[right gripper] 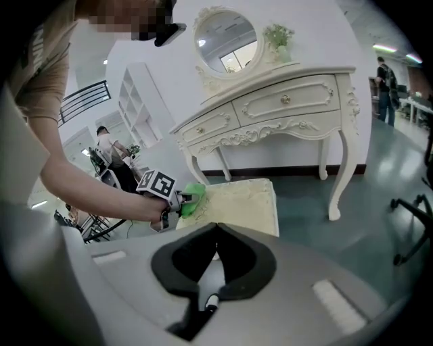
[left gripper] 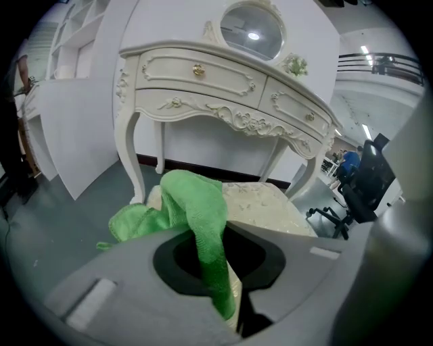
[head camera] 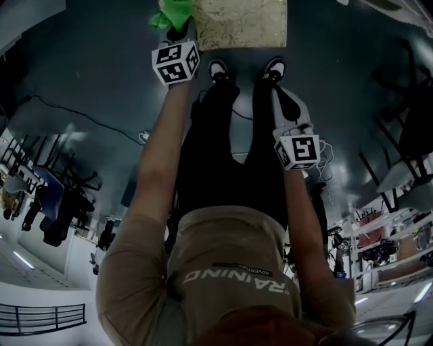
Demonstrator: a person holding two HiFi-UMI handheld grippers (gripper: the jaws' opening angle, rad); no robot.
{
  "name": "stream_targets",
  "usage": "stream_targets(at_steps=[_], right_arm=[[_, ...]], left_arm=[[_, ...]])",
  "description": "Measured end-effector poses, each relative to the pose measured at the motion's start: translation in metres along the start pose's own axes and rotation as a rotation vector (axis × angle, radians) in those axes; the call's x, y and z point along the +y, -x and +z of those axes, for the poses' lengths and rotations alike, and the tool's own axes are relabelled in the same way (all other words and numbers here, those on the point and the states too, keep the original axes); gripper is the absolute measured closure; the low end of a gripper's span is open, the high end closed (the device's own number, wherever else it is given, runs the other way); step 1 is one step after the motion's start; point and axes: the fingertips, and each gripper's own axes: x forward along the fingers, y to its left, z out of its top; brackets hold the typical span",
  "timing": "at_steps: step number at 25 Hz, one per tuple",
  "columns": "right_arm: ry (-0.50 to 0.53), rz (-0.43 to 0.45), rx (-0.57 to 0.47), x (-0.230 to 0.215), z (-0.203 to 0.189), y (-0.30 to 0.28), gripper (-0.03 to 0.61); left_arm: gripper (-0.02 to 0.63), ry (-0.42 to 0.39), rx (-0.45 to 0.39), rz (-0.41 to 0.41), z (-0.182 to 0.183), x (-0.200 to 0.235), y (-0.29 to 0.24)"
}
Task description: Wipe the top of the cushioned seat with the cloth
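The green cloth point(left gripper: 193, 209) is bunched and clamped in my left gripper point(left gripper: 226, 233), which is shut on it; its loose end lies over the near left corner of the cushioned seat point(left gripper: 270, 206). In the head view the left gripper point(head camera: 177, 40) reaches the cream seat point(head camera: 240, 23) at its corner, cloth point(head camera: 169, 13) at the tip. The right gripper view shows the cloth point(right gripper: 193, 199) resting on the seat point(right gripper: 243, 203) edge. My right gripper point(right gripper: 216, 226) is shut and holds nothing, held back from the seat; its marker cube point(head camera: 298, 150) is near the person's legs.
A white carved dressing table point(right gripper: 270, 111) with an oval mirror point(right gripper: 225, 40) stands right behind the seat; its legs point(left gripper: 132, 162) flank it. Office chairs point(left gripper: 362, 192) stand to one side. The person's feet point(head camera: 247, 71) are at the seat's near edge on grey floor.
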Motion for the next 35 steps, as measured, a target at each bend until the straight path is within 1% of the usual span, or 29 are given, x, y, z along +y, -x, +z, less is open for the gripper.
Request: stream_targets(at_steps=[3,6,13,16,21,26,29,31,33,35], right_arm=[[-0.010,0.014,-0.009,-0.016,0.005,0.012,0.577],[-0.019,0.023,-0.004,-0.043,0.004,0.024,0.577],[-0.024,0.028,0.028,-0.128,-0.013,0.059,0.577],[-0.032,0.019,0.031,-0.157,-0.014,0.072,0.577],[-0.042,0.022,0.025,-0.194,-0.014,0.084,0.577],[-0.046,0.020,0.011,-0.218,-0.012,0.090,0.577],[-0.051,-0.001,-0.007,-0.231,-0.012,0.091,0.577],[-0.044,-0.013,-0.016,-0.236,-0.013,0.092,0.577],[-0.046,-0.025,-0.027,-0.234,-0.011,0.092,0.577],[-0.045,-0.028,-0.037,-0.222,-0.008,0.088,0.577]], left_arm=[[0.568,-0.016,0.012,-0.023,0.003,-0.038,-0.009],[0.568,-0.015,0.010,-0.036,0.006,-0.078,-0.024],[0.568,-0.014,0.034,-0.046,0.004,-0.175,-0.064],[0.568,-0.022,0.041,-0.073,0.006,-0.215,-0.077],[0.568,-0.026,0.040,-0.128,0.011,-0.278,-0.097],[0.568,-0.040,0.033,-0.203,0.017,-0.329,-0.104],[0.567,-0.036,0.027,-0.269,0.020,-0.357,-0.101],[0.568,-0.033,0.014,-0.317,0.020,-0.373,-0.090],[0.568,-0.027,-0.011,-0.361,0.023,-0.380,-0.071],[0.568,-0.027,-0.045,-0.392,0.028,-0.375,-0.050]])
